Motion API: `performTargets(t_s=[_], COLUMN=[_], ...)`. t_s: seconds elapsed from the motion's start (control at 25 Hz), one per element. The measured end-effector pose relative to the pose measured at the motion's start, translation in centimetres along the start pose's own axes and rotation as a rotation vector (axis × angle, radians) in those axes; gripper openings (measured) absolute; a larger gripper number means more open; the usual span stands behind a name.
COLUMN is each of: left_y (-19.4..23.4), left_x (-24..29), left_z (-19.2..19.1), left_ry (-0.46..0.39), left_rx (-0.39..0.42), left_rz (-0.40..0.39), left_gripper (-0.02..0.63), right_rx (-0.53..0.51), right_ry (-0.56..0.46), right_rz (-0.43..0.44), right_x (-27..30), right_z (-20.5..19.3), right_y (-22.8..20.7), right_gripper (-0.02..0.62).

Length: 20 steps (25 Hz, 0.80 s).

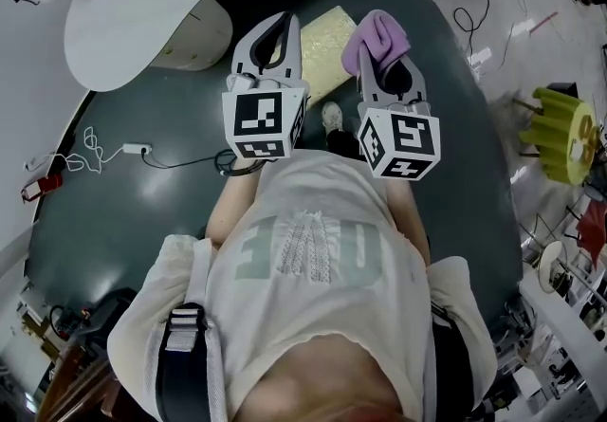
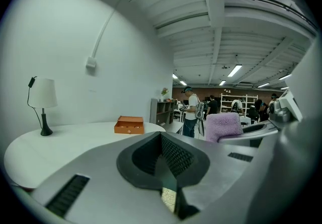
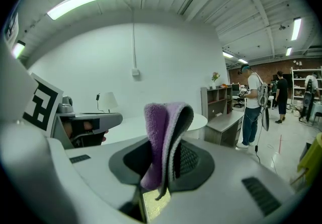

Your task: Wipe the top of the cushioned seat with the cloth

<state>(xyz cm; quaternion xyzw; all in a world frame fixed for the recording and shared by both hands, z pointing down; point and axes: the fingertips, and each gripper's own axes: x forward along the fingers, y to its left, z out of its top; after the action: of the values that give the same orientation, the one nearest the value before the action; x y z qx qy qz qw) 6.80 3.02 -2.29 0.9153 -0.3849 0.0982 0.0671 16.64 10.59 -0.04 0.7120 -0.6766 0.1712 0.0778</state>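
At the left edge of the head view, one white power strip with a thin cable lies on the dark, smooth floor. It sits below the curved rim of one white table. In the left gripper view that table bears one small lamp with a white shade on a black stem. One flat orange box stands further right on it. Your left gripper is near the upper middle of the head view. Its grey fingers are pressed together with nothing between them, and in its own view the ribbed black pads of the left gripper meet. Its left cube shows black-and-white square markers and no words. Between your two tools lies the one cushioned seat, pale yellow, nubbly and square-cornered. Your shirt below it carries large pale block letters that I cannot read whole. Your right gripper pinches the one cloth, a fuzzy lilac fold. In the picture the cloth overlaps the seat's right edge, but whether it touches the seat cannot be told. In the right gripper view the cloth stands upright out of the closed pads of the right gripper, doubled over with a darker inner face. The right cube is marked like the left one. At the right edge of the head view stands one ribbed yellow object.
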Motion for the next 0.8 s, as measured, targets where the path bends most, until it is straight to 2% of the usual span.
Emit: performTargets(t_s=[0.24, 0.44, 0.68, 0.8], left_y=[0.9, 1.7, 2.8, 4.7], left_x=[0.5, 2.8, 6.8, 8.2], left_z=[-0.6, -4.2, -10.2, -13.8], left_ry=[0.004, 0.049, 0.09, 0.058], left_rx=[-0.01, -0.035, -0.017, -0.026], left_rz=[0.018, 0.004, -0.003, 0.036], left_gripper=[0.006, 0.006, 0.006, 0.006], right_rx=[-0.005, -0.034, -0.041, -0.035], right_ry=[0.003, 0.033, 0.091, 0.137], right_rz=[0.037, 0.063, 0.117, 0.15], right_x=[0.9, 4.1, 10.1, 13.1], right_z=[0.0, -1.5, -6.6, -10.9], right_y=[0.2, -0.3, -2.2, -2.2], right_gripper=[0.094, 0.094, 0.094, 0.094])
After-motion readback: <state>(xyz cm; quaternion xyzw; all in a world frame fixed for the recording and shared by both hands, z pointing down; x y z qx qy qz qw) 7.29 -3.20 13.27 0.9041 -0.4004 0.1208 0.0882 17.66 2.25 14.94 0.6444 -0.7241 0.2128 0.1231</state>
